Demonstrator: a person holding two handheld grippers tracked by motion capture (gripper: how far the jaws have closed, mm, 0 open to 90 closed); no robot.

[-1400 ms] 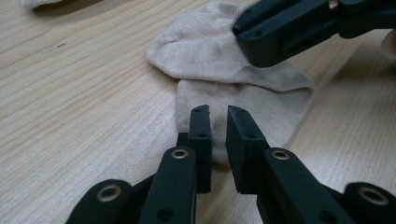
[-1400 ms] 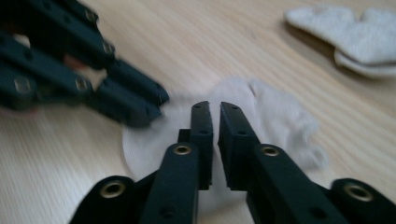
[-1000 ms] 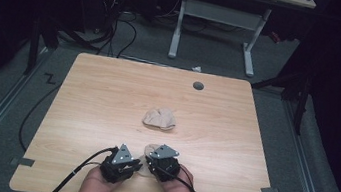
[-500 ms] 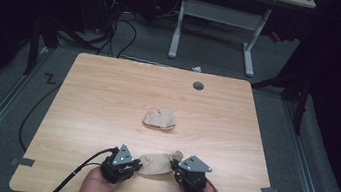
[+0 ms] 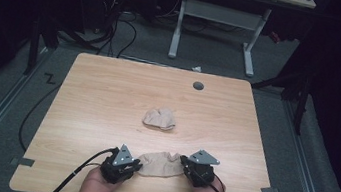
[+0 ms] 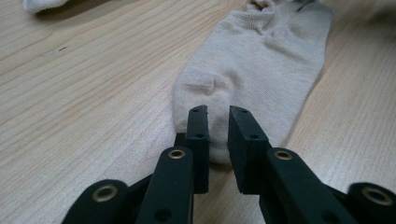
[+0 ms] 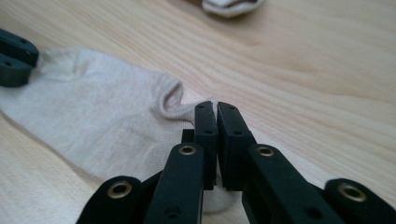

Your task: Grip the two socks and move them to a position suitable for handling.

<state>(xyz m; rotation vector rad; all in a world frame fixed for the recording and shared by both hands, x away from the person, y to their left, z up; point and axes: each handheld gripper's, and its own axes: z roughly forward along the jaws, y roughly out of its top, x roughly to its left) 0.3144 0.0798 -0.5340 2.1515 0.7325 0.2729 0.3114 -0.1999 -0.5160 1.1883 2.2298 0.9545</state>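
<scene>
A beige sock (image 5: 161,164) lies stretched flat near the table's front edge, between my two grippers. My left gripper (image 5: 134,164) is shut on one end of it; its narrow jaws (image 6: 218,112) pinch the rounded end of the sock (image 6: 252,60). My right gripper (image 5: 184,162) holds the other end. Its jaws (image 7: 216,106) have just been closing and now stand almost together on the sock's (image 7: 93,116) edge. The left gripper (image 7: 14,58) shows at the sock's far end in the right gripper view.
A second, crumpled beige sock (image 5: 159,119) sits in the middle of the wooden table (image 5: 108,92). A round cable hole (image 5: 198,85) is at the back right. A white desk frame (image 5: 215,11) and cables stand on the floor beyond.
My right gripper has moved to the right, away from the left one. The sock, bunched between them before, is now drawn out flat. The left gripper has stayed put.
</scene>
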